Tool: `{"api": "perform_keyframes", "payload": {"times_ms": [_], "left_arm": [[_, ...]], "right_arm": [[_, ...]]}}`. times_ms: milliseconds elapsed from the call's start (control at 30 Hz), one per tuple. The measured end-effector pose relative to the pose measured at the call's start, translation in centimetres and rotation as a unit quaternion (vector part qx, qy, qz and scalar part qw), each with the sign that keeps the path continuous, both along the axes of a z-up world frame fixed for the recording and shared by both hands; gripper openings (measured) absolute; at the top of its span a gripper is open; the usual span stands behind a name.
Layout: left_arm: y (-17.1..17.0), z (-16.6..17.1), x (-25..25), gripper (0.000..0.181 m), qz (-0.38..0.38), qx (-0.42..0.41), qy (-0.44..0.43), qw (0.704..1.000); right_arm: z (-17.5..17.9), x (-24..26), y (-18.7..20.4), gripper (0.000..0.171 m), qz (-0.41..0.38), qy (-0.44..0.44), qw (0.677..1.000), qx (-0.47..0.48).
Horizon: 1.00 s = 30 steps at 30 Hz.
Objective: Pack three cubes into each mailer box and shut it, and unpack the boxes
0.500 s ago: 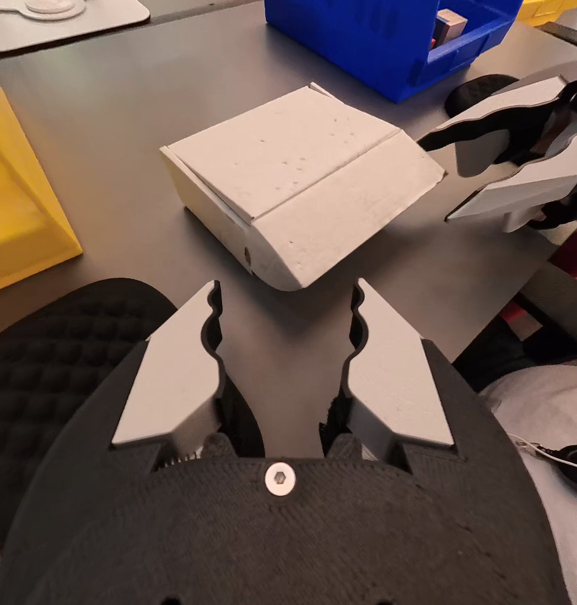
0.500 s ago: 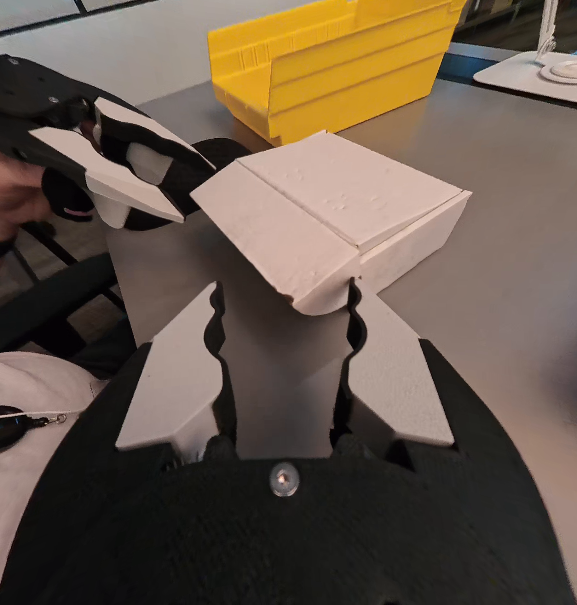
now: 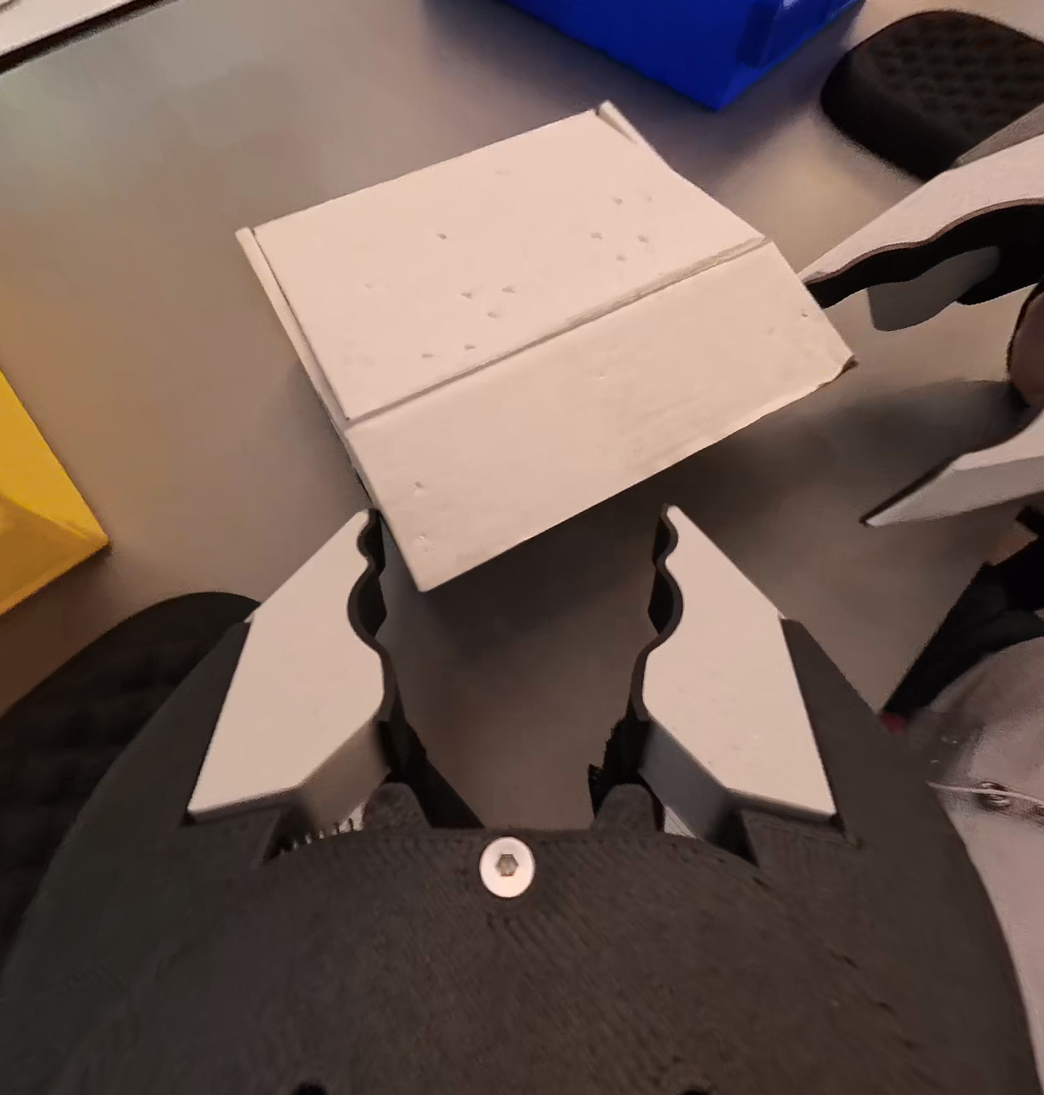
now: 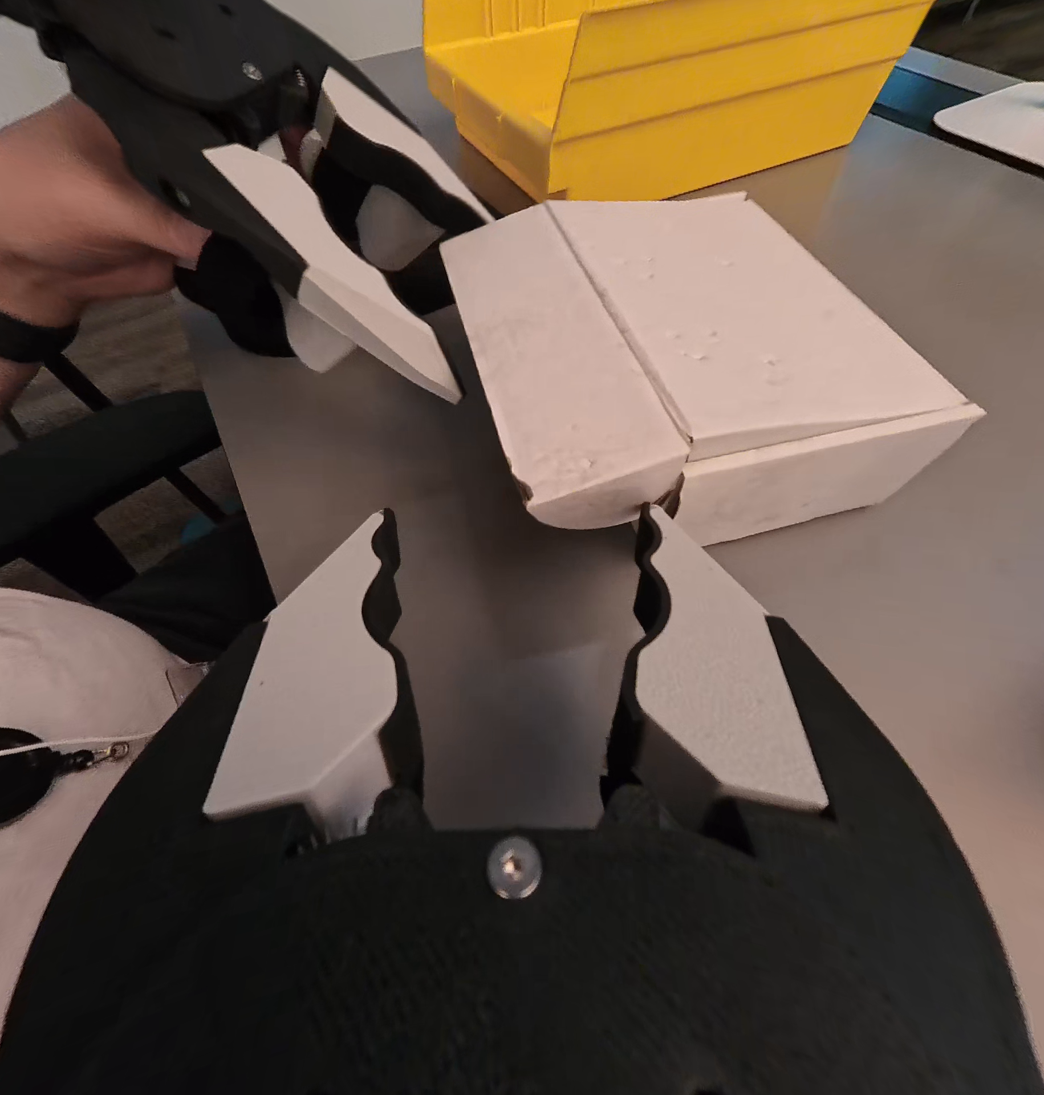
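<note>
The mailer box [image 3: 495,284] lay near the front edge of the grey table [image 3: 152,296], its lid down but its front flap [image 3: 578,450] sticking out toward us, not tucked in. A blue bin [image 3: 673,41] stood behind it toward the far edge and a yellow bin [image 4: 673,101] at the left side of the table. We held our left gripper [image 3: 516,527] with the jaws wide apart and empty, one corner of the flap just between the fingertips. Our right gripper [image 4: 513,521] was also wide open and held nothing, its right fingertip close against the other end of the flap. We judged that the step in hand was closing or opening this flap; the pictures did not tell us which. To do it well, we should take the flap at both ends evenly, keep the box from sliding, and bend along the crease without crushing the cardboard.
</note>
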<state>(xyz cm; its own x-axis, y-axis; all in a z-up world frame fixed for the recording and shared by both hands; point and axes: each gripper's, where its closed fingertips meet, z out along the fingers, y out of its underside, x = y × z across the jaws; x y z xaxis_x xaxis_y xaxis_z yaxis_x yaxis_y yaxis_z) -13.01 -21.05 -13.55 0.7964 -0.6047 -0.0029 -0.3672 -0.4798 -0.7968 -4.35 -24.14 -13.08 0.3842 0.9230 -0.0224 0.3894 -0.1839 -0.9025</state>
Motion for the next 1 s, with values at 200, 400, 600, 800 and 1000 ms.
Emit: {"api": "perform_keyframes", "payload": {"times_ms": [200,400,600,800,1000], "left_arm": [[0.5,-0.2,-0.1,0.090,-0.005,0.006,0.009,1.000],[0.5,-0.2,-0.1,0.083,-0.008,0.002,0.004,1.000],[0.5,-0.2,-0.1,0.080,-0.007,-0.001,-0.001,1.000],[0.6,-0.3,-0.1,0.079,-0.007,-0.003,0.001,1.000],[0.5,-0.4,-0.1,0.078,-0.007,0.000,0.009,1.000]], "right_arm": [[0.4,-0.4,0.2,0.089,-0.015,0.024,0.999,-0.029],[1.8,-0.1,1.3,0.072,-0.036,0.132,0.978,-0.160],[1.3,1.0,2.8,0.058,-0.086,0.113,0.977,-0.161],[1.0,1.2,2.9,0.055,-0.094,0.086,0.982,-0.141],[1.0,1.0,3.0,0.055,-0.093,0.088,0.982,-0.136]]}}
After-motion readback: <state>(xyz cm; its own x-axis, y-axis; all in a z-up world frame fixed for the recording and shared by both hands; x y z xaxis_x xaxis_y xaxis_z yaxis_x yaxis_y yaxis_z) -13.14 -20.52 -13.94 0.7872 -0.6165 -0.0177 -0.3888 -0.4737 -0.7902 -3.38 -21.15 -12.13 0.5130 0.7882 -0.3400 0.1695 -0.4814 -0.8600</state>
